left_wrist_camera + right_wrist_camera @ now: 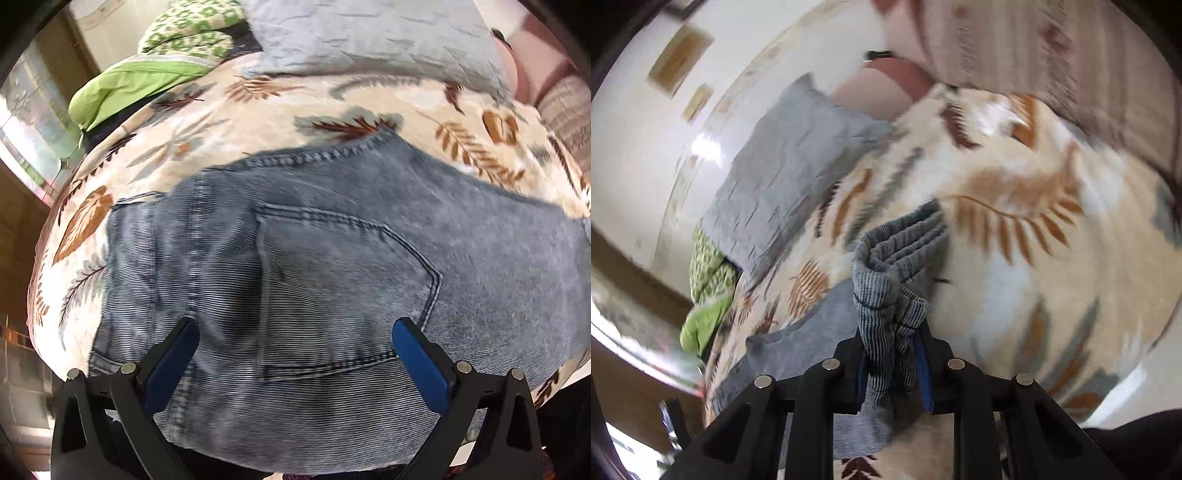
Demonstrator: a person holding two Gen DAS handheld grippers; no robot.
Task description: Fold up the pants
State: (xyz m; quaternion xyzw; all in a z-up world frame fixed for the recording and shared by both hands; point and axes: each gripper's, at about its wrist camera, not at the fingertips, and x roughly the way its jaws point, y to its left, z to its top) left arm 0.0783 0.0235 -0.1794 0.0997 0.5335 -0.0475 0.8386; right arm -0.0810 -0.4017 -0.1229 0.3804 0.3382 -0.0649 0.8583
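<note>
Your right gripper clamps a bunched fold of the jeans; your left gripper hangs released.

The jeans lie spread on the leaf-print blanket, back pocket up, between your left fingers. A grey pillow sits beyond; motion blur probably hides finer detail on the right.

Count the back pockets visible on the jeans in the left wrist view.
1. A stitched back pocket sits at the middle of the faded blue denim jeans, just ahead of the open left gripper. A second pocket may be hidden underneath.
</note>
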